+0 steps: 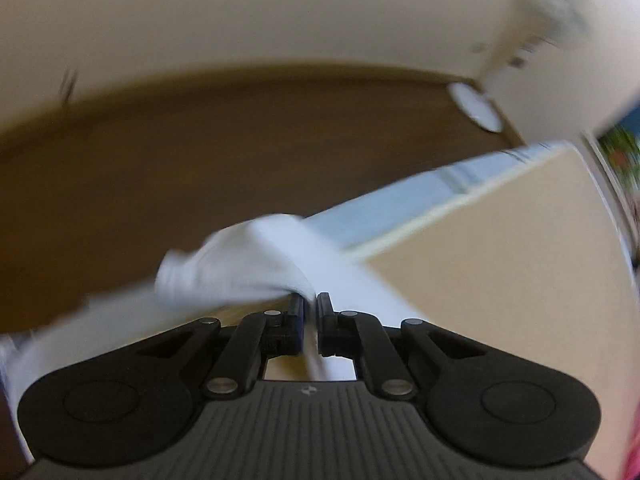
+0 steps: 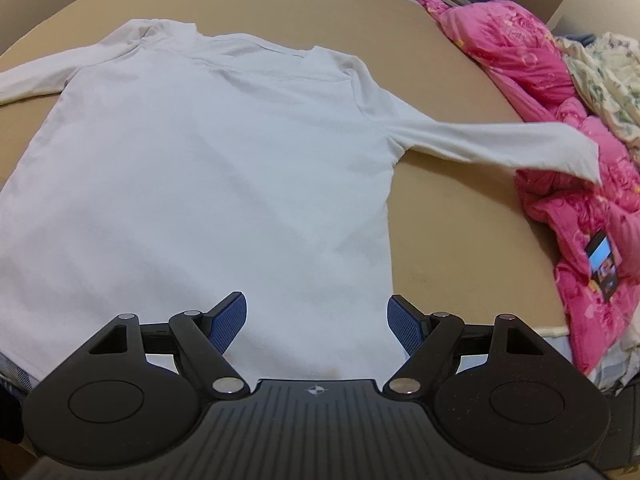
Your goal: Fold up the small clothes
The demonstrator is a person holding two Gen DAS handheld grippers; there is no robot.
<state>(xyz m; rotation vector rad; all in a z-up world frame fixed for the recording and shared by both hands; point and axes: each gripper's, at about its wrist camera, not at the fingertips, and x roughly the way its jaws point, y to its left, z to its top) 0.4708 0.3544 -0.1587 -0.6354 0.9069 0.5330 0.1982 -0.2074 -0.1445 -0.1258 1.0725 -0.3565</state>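
On my left wrist view, the left tool [image 1: 311,312] is clenched on a bunched fold of the white shirt [image 1: 240,264], which drapes off to the left over the tan worktop [image 1: 500,280]; the picture is blurred.

On my right wrist view, the right tool [image 2: 317,320] is released, jaws spread wide just above the shirt's [image 2: 200,168] hem. The shirt lies flat on the worktop [image 2: 460,220], one sleeve reaching right onto the pink quilt [image 2: 580,208], where a phone [image 2: 603,268] rests.
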